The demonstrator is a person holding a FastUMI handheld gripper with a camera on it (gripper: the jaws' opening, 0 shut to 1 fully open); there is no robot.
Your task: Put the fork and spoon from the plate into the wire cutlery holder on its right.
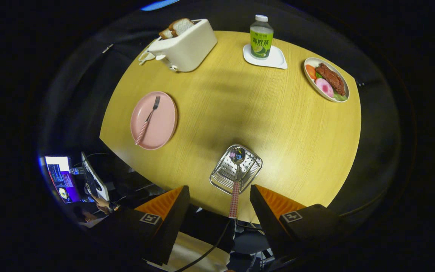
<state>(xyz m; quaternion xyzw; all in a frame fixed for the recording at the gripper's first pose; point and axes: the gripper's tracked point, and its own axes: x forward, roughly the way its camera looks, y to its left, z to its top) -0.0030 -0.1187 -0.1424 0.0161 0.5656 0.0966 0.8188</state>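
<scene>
hand-held gripper [219, 211]: fingers spread wide, pinching nothing; it hangs high above the near edge of the bench [278, 124].
spoon [236, 177]: standing in the wire cutlery holder [236, 169], bowl end down in the basket, checked handle leaning up toward the fingers and ending in the gap between them, touching neither.
fork [147, 120]: lying on the pink plate [153, 120], tines toward the toaster [183, 45], checked handle toward the plate's near rim. Well apart from the holder, off to the left of the fingers.
step in hand (judged): spoon looks delivered; next is to go for the fork.
approach: swing across to the plate and come down over the handle, not the tines; the handle gives a longer, straighter grip.
alignment: turn the fingers so they straddle the handle crosswise, one on each side, before closing.
risk: fork lies flat on a shallow plate, so fingertips may skid on the plate or push it; close slowly, lift straight.
clearance: lift clear of the spoon handle first, or a finger may knock it and tip the holder.
other items: bottle [261, 37] on its coaster [274, 60] and food dish [326, 79] sit at the far side, out of the route.
</scene>
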